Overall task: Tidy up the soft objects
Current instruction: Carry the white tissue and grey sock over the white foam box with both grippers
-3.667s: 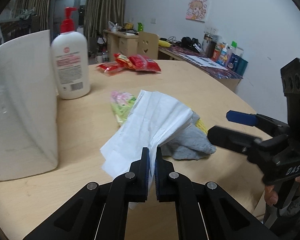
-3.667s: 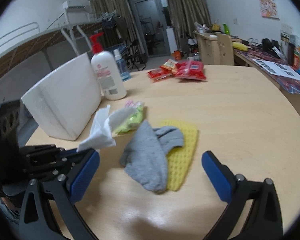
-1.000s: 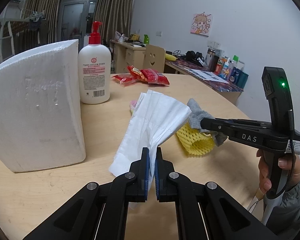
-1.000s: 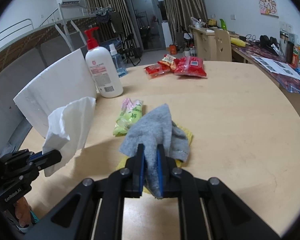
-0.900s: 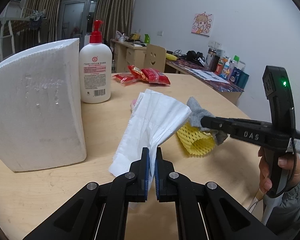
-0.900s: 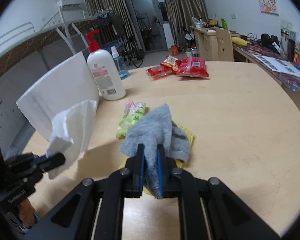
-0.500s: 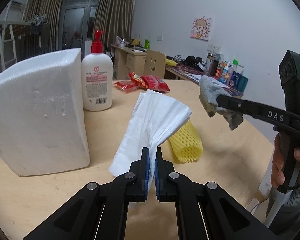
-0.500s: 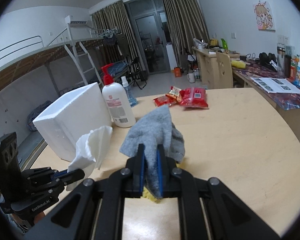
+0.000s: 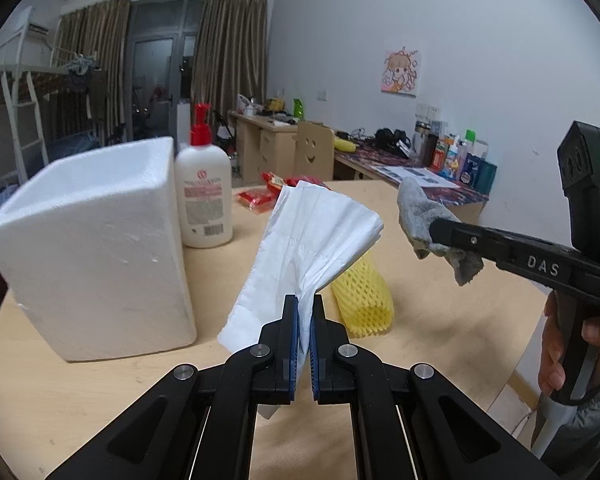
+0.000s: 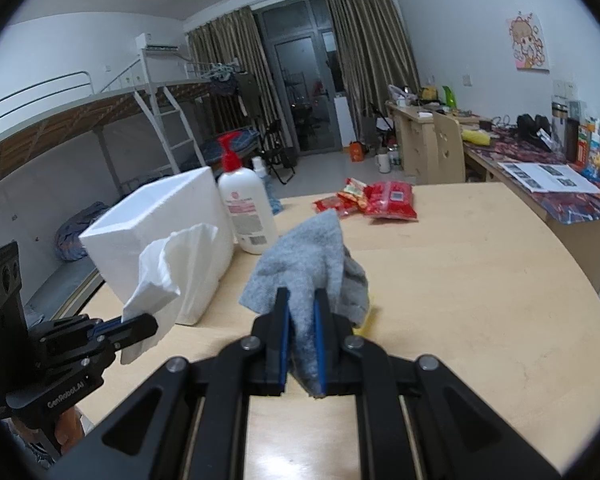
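Observation:
My left gripper is shut on a white tissue, which stands up from the pads above the table. The same left gripper and tissue show at the left of the right wrist view. My right gripper is shut on a grey cloth, held in the air. In the left wrist view the right gripper reaches in from the right with the cloth bunched at its tip. A yellow foam net sleeve lies on the table below, between the two grippers.
A white foam box stands at the left of the round wooden table, with a red-capped pump bottle behind it. Red snack packets lie at the far side. A person's hand grips the right handle.
Both grippers have risen. The grey cloth came up off the yellow sleeve, which stayed on the table, and now hangs clear above it. The tissue stays pinched as before.

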Motion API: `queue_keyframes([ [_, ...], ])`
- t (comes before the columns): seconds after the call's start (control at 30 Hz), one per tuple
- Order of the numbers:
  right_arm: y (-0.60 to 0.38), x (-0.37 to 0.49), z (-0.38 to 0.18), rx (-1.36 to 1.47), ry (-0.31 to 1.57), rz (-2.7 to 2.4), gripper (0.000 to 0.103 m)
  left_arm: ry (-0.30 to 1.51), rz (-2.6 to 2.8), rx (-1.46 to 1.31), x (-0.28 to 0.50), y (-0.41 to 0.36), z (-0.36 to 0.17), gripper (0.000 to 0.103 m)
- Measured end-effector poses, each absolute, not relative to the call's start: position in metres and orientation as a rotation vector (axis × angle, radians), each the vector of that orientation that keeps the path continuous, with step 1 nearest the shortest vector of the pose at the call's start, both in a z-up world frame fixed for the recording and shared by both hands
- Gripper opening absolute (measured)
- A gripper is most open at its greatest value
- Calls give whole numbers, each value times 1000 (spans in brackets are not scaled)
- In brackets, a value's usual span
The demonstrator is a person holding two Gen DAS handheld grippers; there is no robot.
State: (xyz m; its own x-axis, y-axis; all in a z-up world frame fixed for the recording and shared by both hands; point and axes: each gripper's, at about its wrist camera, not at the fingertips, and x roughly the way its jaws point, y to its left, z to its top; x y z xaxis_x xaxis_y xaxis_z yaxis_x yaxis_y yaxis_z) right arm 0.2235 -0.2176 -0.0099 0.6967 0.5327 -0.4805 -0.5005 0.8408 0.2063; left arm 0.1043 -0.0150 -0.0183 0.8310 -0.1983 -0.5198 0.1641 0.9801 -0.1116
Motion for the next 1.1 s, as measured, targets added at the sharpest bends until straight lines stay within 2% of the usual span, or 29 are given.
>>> queue_keyframes([
  [0.5,-176,193,5,26,503,751,14,478,-25,-66,50,9,10,5],
  [1.1,-106,177,13,-56,478,955,14,442,175,-117,10,63,20,5],
])
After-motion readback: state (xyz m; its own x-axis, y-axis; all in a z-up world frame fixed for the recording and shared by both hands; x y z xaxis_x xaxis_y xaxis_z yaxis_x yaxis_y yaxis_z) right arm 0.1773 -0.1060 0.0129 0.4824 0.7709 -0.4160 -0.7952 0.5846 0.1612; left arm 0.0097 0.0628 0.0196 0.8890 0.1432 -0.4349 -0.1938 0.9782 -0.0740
